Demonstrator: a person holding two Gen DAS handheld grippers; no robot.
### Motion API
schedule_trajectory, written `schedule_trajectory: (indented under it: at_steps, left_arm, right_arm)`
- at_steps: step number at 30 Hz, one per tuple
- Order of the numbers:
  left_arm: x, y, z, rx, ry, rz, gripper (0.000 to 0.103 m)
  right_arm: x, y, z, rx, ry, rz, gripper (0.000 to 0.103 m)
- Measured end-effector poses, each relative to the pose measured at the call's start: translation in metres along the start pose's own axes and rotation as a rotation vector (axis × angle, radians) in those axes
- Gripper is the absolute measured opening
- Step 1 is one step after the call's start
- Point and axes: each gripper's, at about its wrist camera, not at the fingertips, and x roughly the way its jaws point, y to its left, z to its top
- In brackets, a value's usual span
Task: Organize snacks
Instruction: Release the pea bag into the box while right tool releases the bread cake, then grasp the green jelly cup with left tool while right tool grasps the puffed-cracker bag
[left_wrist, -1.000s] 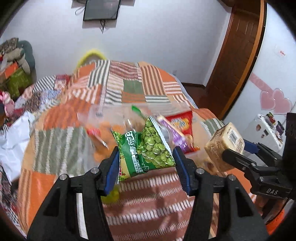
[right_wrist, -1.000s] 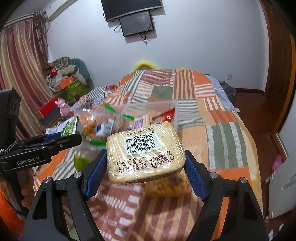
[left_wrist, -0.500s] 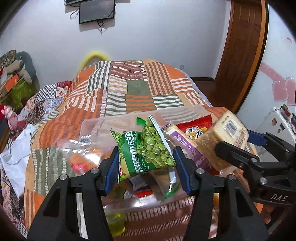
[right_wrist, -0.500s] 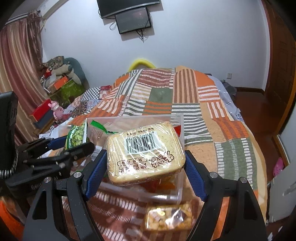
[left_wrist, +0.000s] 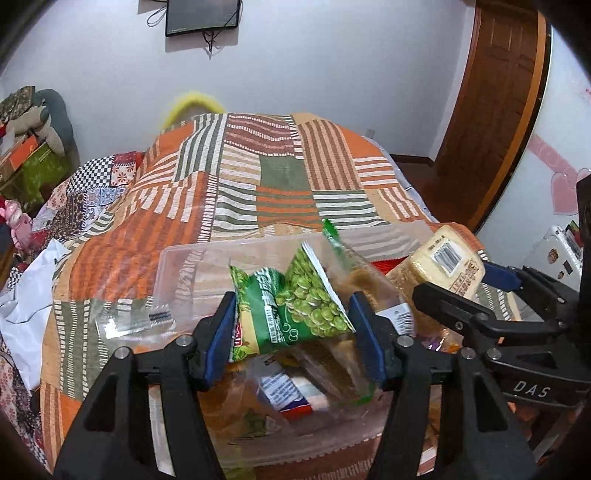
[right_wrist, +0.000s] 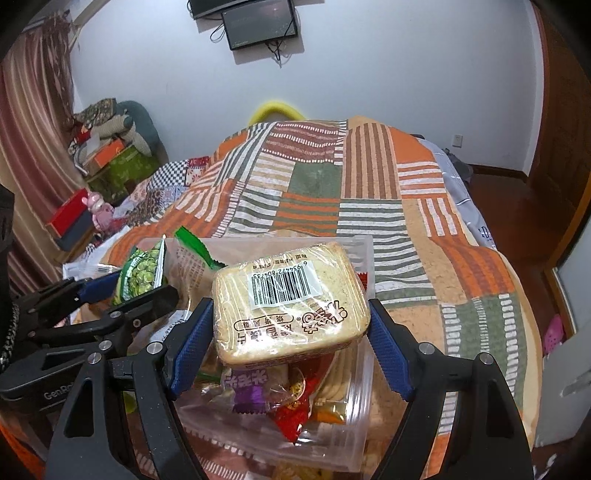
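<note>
A clear plastic box (left_wrist: 192, 254) with several snack packets in it sits on the patchwork bed. My left gripper (left_wrist: 291, 328) hangs over the box's near left part, its pads still touching a green pea packet (left_wrist: 295, 310) on both sides while the jaws are opening. To its right, my right gripper (right_wrist: 291, 325) is shut on a wrapped slice of bread (right_wrist: 291, 302), barcode up, above the box's (right_wrist: 364, 258) right half. The right wrist view also shows the pea packet (right_wrist: 142, 273) and the left gripper (right_wrist: 122, 295) at the left. In the left wrist view the bread (left_wrist: 443, 266) shows at the right.
The patchwork bedspread (left_wrist: 280, 173) stretches away behind the box. An empty clear wrapper (left_wrist: 133, 317) lies left of the box, with a white plastic bag (left_wrist: 26, 295) beyond it. Piled boxes and toys (right_wrist: 110, 155) stand by the curtain at the left; a wooden door (left_wrist: 495, 92) is at the right.
Both grippers have moved forward and a little down over the clear box, carrying their packets. The left jaws stand slightly wider around the pea packet than before.
</note>
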Motion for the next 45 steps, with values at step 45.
schedule_trajectory:
  at_steps: [45]
  left_arm:
    - [-0.044,0.062,-0.101,-0.087,0.138,0.007,0.094]
  right_arm:
    - [-0.041,-0.020,-0.096,-0.003,0.094,-0.033,0.099]
